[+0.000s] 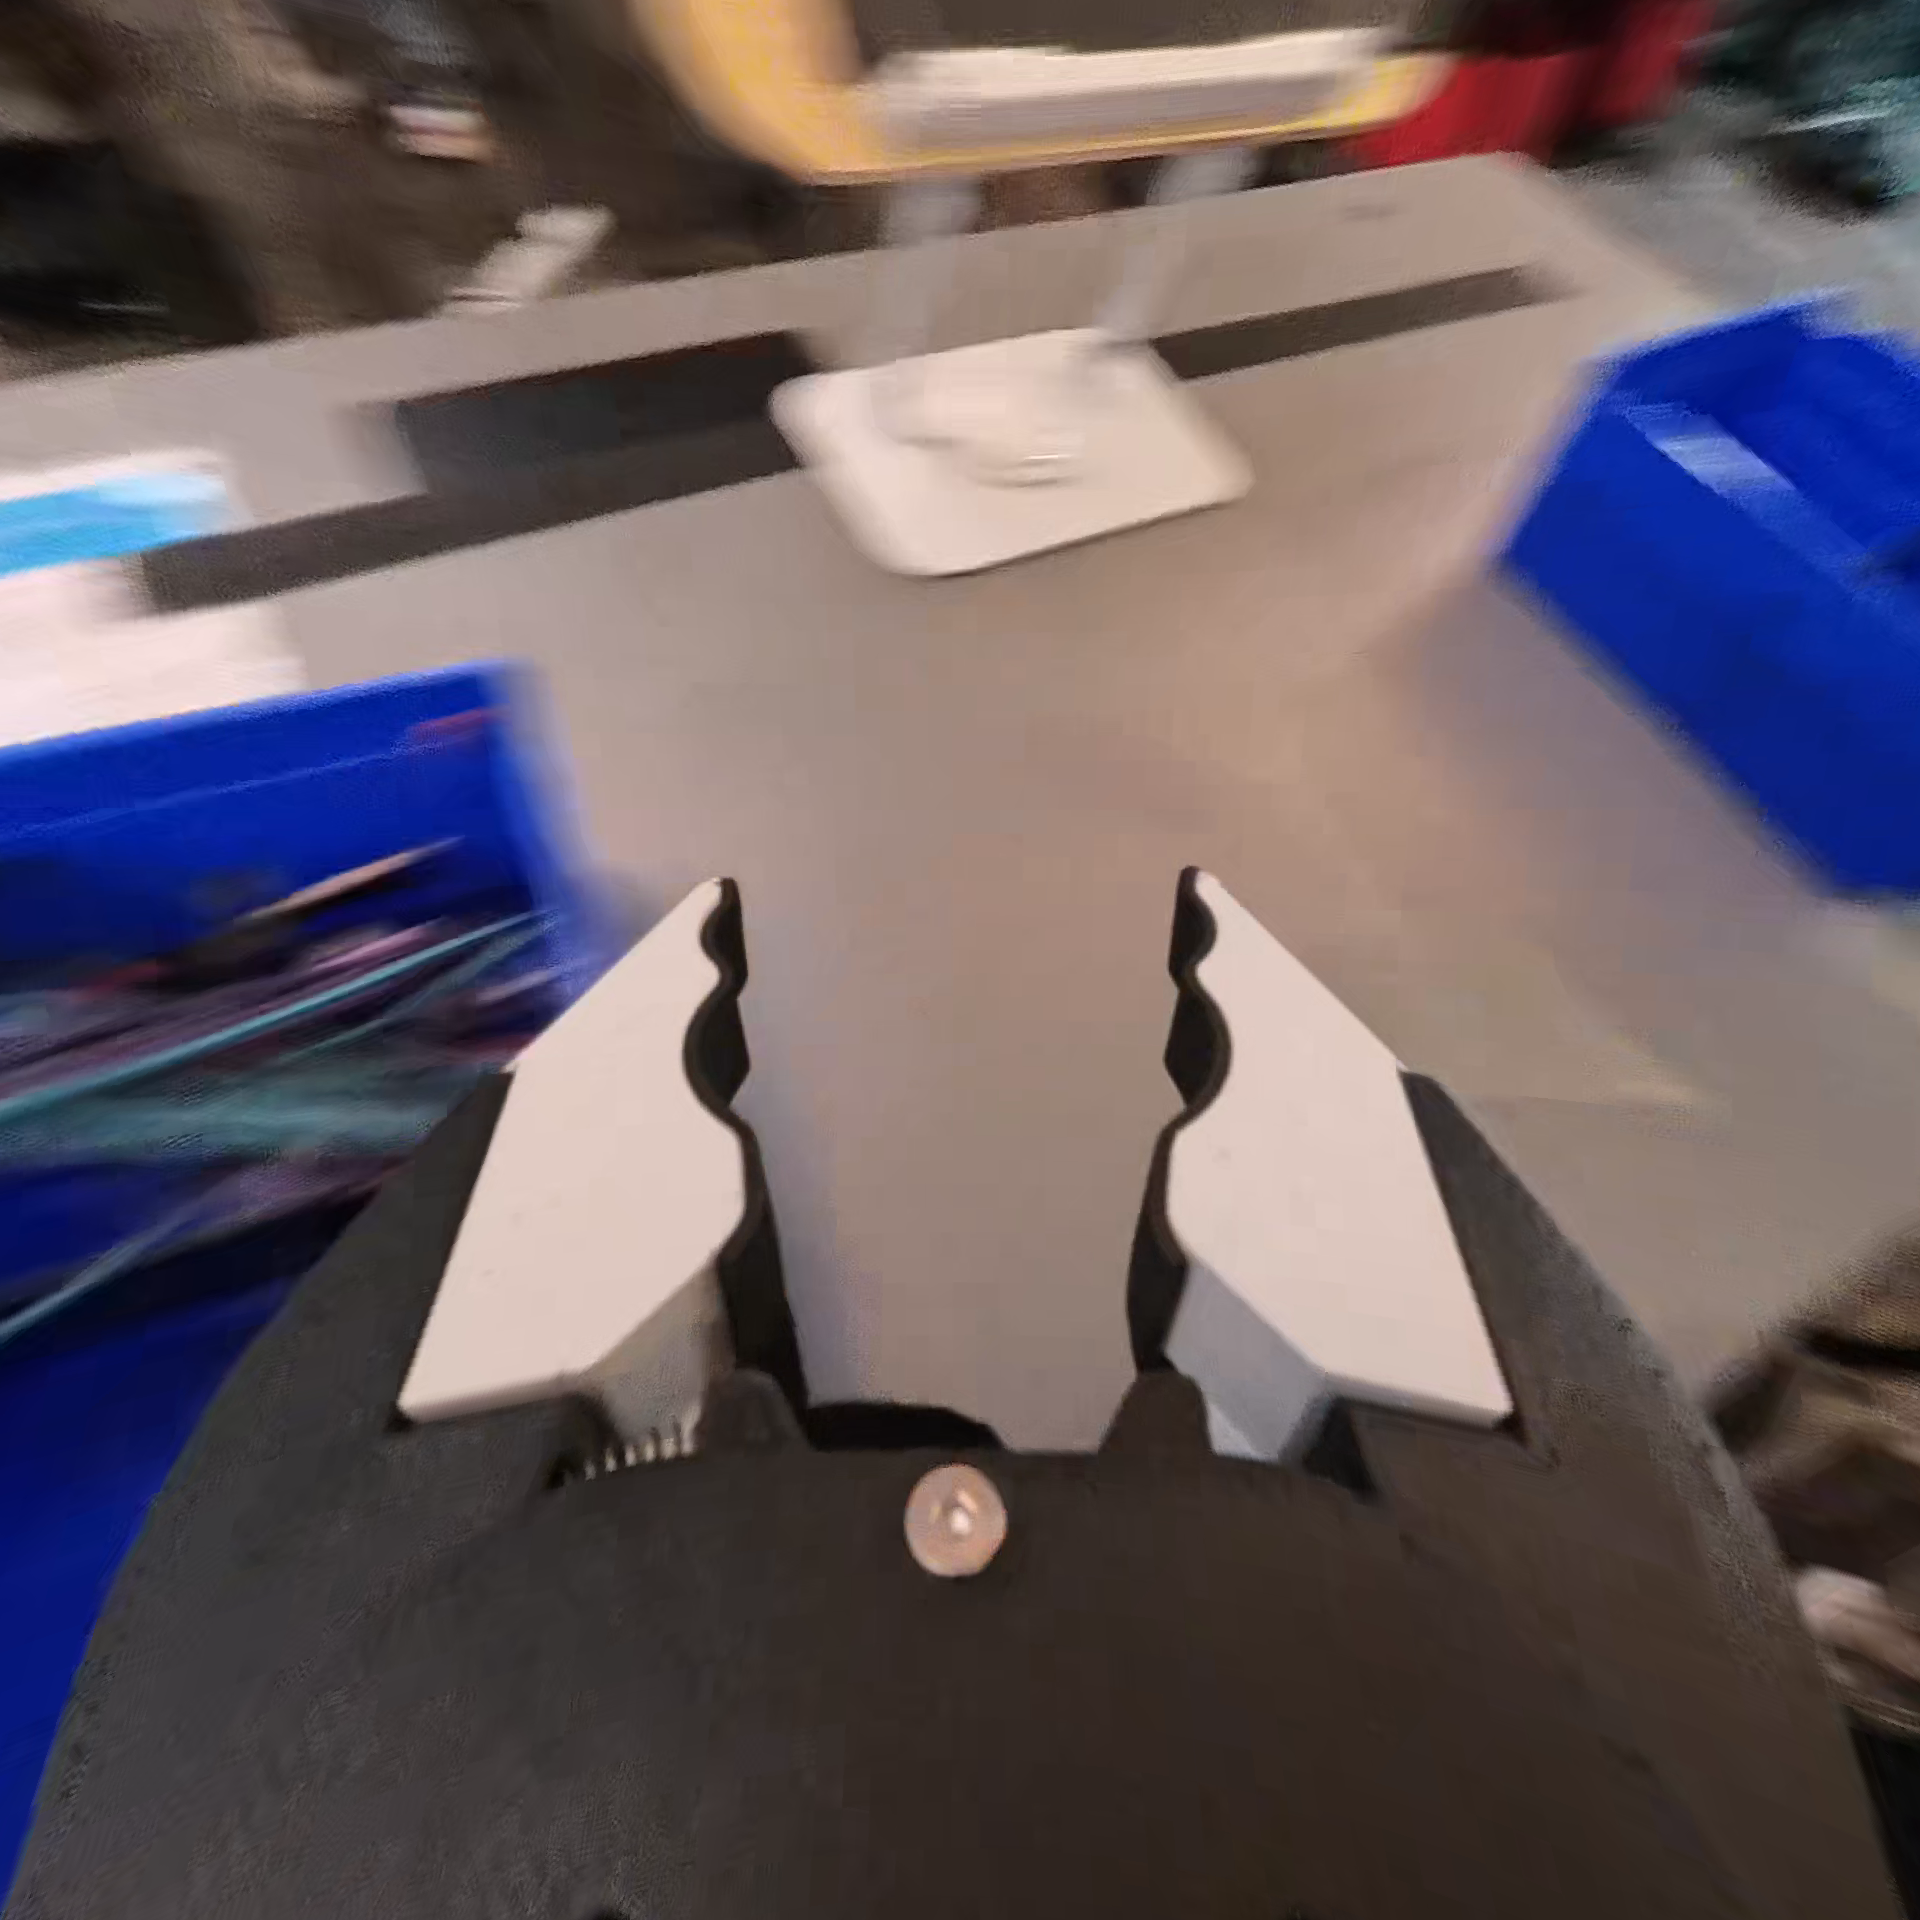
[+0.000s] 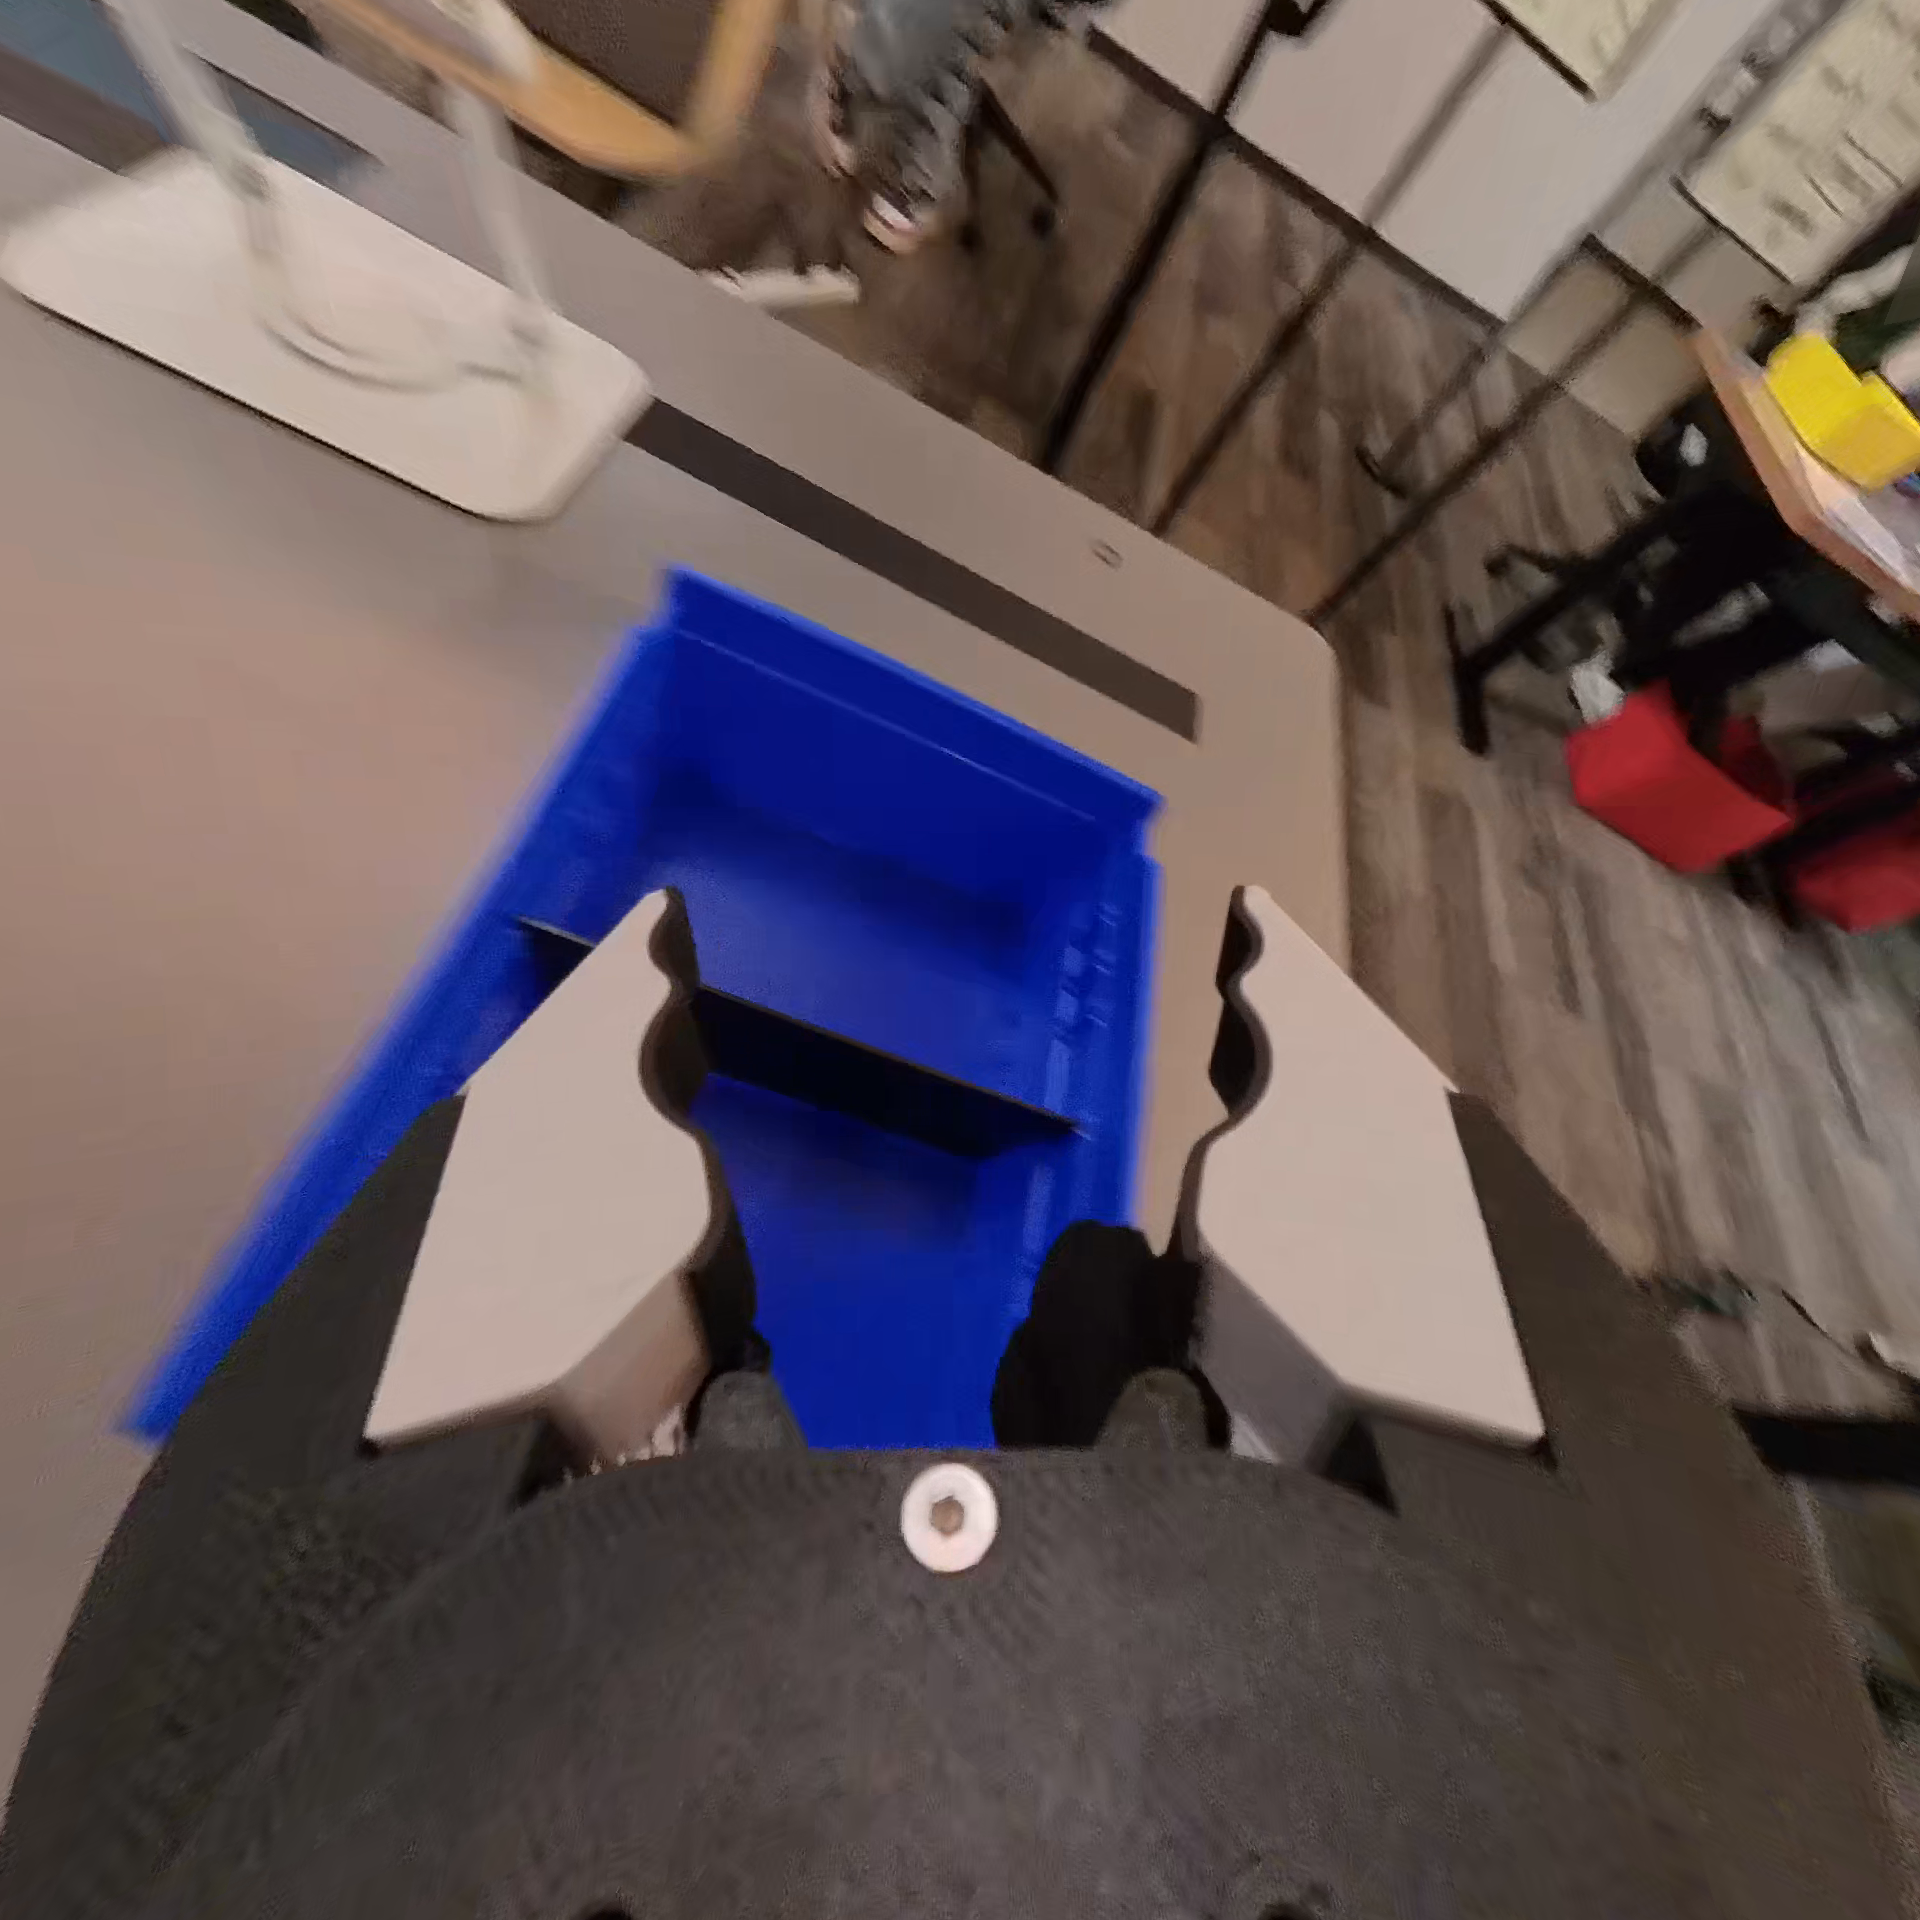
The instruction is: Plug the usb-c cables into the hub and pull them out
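My left gripper [image 1: 958, 883] is open and empty above the grey table [image 1: 935, 748]. A blue bin [image 1: 260, 790] at its left holds a blurred tangle of teal and purple cables [image 1: 229, 1029]. My right gripper [image 2: 956, 899] is open and empty, held over a second blue bin [image 2: 883, 831] with a black divider [image 2: 883, 1081] across it. A dark object [image 2: 1081, 1320] lies in that bin's near corner, by the right finger; I cannot tell what it is. No hub is clearly in view. Both views are blurred by motion.
A white stand base [image 1: 1008, 457] sits at the table's middle back, also in the right wrist view [image 2: 312, 332]. A black slot [image 1: 582, 436] runs along the back. The second bin shows at right [image 1: 1745, 582]. The table's right edge [image 2: 1340, 831] drops to the floor.
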### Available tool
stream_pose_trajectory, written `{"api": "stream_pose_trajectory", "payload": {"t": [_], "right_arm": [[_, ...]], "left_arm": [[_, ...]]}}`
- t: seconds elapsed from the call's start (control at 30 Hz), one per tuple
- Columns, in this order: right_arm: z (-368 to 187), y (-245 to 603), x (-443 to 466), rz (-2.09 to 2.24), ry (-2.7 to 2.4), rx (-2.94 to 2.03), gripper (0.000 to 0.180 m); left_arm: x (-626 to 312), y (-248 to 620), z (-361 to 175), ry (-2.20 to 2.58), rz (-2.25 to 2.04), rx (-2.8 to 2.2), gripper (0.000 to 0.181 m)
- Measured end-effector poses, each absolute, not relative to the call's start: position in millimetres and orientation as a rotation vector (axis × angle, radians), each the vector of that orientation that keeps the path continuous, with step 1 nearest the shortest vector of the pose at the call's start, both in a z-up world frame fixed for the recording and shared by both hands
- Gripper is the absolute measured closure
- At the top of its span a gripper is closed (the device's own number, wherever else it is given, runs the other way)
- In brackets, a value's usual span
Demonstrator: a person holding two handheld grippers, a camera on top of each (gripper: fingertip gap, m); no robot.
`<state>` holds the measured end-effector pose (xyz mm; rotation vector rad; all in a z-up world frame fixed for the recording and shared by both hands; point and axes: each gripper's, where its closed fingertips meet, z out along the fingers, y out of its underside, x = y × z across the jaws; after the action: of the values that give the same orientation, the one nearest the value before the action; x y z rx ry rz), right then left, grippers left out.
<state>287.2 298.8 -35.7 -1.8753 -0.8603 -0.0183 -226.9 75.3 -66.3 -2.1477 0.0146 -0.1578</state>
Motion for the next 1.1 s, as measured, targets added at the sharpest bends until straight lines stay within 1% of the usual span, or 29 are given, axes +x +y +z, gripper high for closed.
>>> {"api": "stream_pose_trajectory", "payload": {"t": [0.07,0.13,0.23,0.33,0.37,0.47,0.5,0.6,0.93,0.97,1.0,1.03,1.07,1.1], "right_arm": [[-36.5,273.5,239.4,0.097,-0.963,-1.839,0.087],[-42.2,251.5,195.5,0.179,-1.047,-1.822,0.086],[-52.8,216.7,128.9,0.304,-1.167,-1.782,0.087],[-68.1,182.9,71.9,0.425,-1.271,-1.766,0.088],[-74.0,173.9,56.7,0.452,-1.297,-1.767,0.088],[-92.1,153.8,21.0,0.488,-1.378,-1.764,0.089],[-97.3,150.2,10.6,0.511,-1.388,-1.759,0.091],[-120.0,145.0,-17.0,0.612,-1.409,-1.785,0.094],[-204.5,160.5,-70.7,0.735,-1.448,-1.874,0.093],[-212.0,161.8,-71.4,0.716,-1.46,-1.875,0.093],[-218.1,163.2,-71.6,0.703,-1.467,-1.873,0.092],[-222.4,163.9,-71.6,0.702,-1.465,-1.869,0.092],[-226.2,164.6,-70.8,0.706,-1.458,-1.87,0.092],[-229.7,164.5,-69.7,0.715,-1.452,-1.876,0.092]], "left_arm": [[-321.3,33.1,-65.6,-0.141,0.085,-2.174,0.104],[-392.4,-8.5,-77.4,-0.297,0.217,-2.222,0.105],[-453.7,-49.5,-111.5,-0.441,0.296,-2.302,0.106],[-481.5,-68.8,-159.2,-0.534,0.276,-2.407,0.114],[-485.0,-71.2,-172.1,-0.555,0.244,-2.424,0.119],[-478.0,-67.6,-195.5,-0.554,0.096,-2.421,0.164],[-480.0,-67.9,-196.4,-0.535,0.121,-2.414,0.172],[-476.5,-67.7,-194.9,-0.54,0.054,-2.399,0.178],[-492.4,-95.5,-195.0,-0.589,0.08,-2.37,0.178],[-490.9,-97.7,-194.2,-0.59,0.055,-2.374,0.173],[-491.6,-99.8,-190.5,-0.605,0.037,-2.364,0.146],[-495.3,-102.7,-182.7,-0.617,0.047,-2.344,0.125],[-498.9,-103.7,-170.2,-0.595,0.081,-2.321,0.119],[-500.3,-102.0,-155.4,-0.536,0.128,-2.309,0.119]]}}
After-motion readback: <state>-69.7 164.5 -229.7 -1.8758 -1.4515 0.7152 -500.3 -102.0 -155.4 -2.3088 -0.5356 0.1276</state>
